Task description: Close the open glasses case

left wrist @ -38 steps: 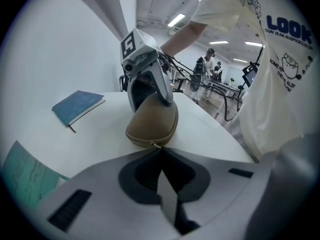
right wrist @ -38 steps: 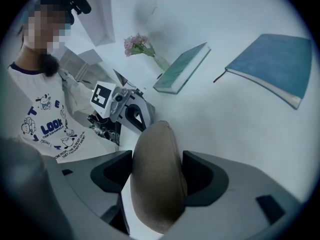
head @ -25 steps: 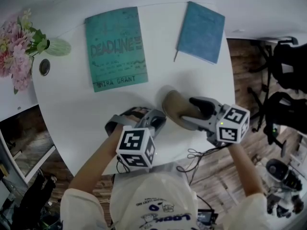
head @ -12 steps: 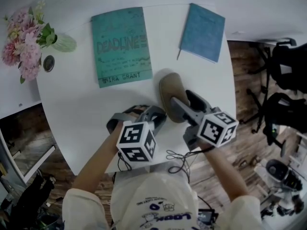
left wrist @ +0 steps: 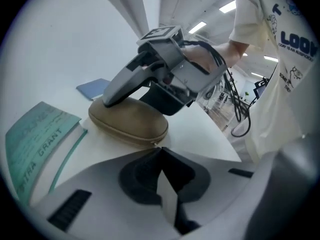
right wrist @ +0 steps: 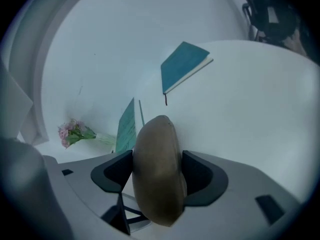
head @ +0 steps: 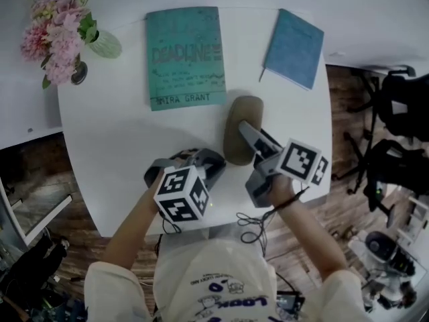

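A tan glasses case [head: 240, 127] lies lid down on the white round table [head: 114, 146], just below the teal book. My right gripper [head: 251, 138] is shut on its near end. The right gripper view shows the case [right wrist: 152, 139] wedged between both pads [right wrist: 200, 176]. In the left gripper view, the case [left wrist: 127, 121] shows a closed seam, with the right gripper's grey finger [left wrist: 117, 91] on top of it. My left gripper [head: 213, 164] is shut on nothing; its tips [left wrist: 160, 151] sit just short of the case's near left edge.
A teal book [head: 186, 56] and a blue notebook [head: 295, 45] lie at the table's far side. Pink flowers in a vase [head: 64, 32] stand at the far left. A cable [head: 258, 220] hangs off the near edge. Dark chairs [head: 402, 106] stand to the right.
The right gripper has rolled and shifted left with the case. The case has swung from lying across the table to pointing at the teal book. The left gripper has barely moved.
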A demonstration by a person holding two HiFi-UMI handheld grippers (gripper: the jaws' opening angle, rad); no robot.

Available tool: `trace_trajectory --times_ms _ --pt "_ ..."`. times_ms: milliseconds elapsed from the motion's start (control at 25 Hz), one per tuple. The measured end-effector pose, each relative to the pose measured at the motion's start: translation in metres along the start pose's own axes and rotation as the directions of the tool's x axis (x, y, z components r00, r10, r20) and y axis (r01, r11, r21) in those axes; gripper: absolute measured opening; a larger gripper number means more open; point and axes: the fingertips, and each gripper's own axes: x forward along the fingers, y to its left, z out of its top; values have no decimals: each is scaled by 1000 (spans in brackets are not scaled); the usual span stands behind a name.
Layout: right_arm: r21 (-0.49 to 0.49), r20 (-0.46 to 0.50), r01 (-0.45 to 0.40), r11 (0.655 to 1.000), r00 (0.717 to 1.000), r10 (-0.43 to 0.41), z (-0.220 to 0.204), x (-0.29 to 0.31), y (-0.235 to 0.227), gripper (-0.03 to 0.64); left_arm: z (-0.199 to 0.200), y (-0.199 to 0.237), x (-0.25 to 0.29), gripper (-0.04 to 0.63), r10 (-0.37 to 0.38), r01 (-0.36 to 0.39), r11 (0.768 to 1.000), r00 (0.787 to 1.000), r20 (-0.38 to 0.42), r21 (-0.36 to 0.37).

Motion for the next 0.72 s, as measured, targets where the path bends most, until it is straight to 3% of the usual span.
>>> trace_trajectory --times_ms 120,360,720 --pt "47 -92 4 999 996 0 -5 4 1 307 -13 6 -11 0 27 -26 999 1000 9 -44" --pt "132 -232 25 991 973 7 -13 12 5 308 -27 20 -28 0 97 -97 993 995 -7 -60" --pt "292 -187 40 956 982 17 -20 23 11 307 -42 45 -38 2 208 -207 963 978 -12 -172"
